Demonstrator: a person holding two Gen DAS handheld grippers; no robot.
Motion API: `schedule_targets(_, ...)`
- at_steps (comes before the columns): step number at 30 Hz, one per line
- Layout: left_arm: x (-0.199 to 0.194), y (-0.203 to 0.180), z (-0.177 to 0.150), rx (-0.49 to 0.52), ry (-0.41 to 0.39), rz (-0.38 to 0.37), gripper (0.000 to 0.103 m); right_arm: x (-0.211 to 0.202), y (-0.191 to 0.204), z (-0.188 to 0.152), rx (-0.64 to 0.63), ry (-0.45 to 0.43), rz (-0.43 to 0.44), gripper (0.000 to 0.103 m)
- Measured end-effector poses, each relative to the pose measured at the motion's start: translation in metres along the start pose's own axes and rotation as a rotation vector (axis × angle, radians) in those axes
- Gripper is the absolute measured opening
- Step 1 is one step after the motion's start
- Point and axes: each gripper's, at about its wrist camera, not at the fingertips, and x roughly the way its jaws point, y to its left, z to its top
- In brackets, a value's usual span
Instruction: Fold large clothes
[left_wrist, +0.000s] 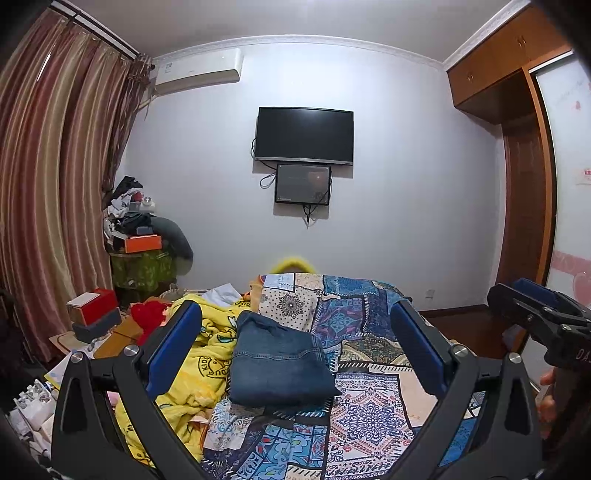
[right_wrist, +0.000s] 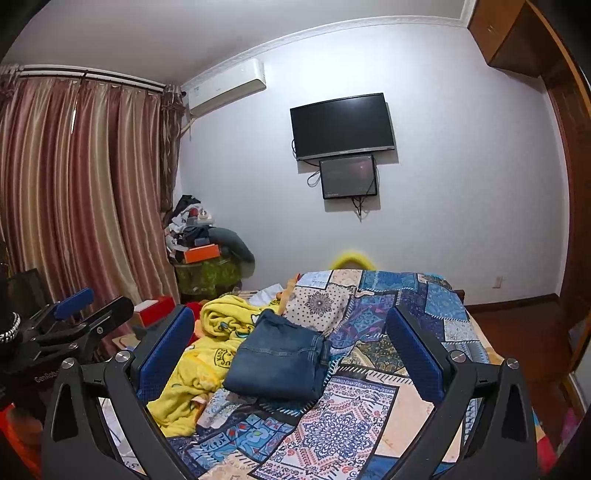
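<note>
Your left gripper (left_wrist: 295, 339) has its blue pads spread wide with nothing between them, and your right gripper (right_wrist: 290, 341) is equally wide and empty. Both hang above the bed, apart from the cloth. The folded jeans (left_wrist: 277, 363) lie ahead of both, on the patchwork quilt (left_wrist: 369, 413), their left edge touching the crumpled yellow blanket (left_wrist: 207, 354). The fold looks finished. If you go in again low, a pad could catch the top layer and drag it open, or snag the yellow blanket along with it.
</note>
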Motion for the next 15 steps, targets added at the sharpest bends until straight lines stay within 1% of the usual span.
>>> schedule_targets(12,0.0019,0.0011,0.0003,-0.005,0.006,-0.009,0.102,-0.0017,-0.0012,0.0011,0.003,-0.005,0.0,0.103)
schedule_targets(15,0.0032,0.0022,0.0004,-0.01,0.011,-0.022,0.102,-0.0022,-0.0026,0.0015,0.003,-0.005,-0.002,0.103)
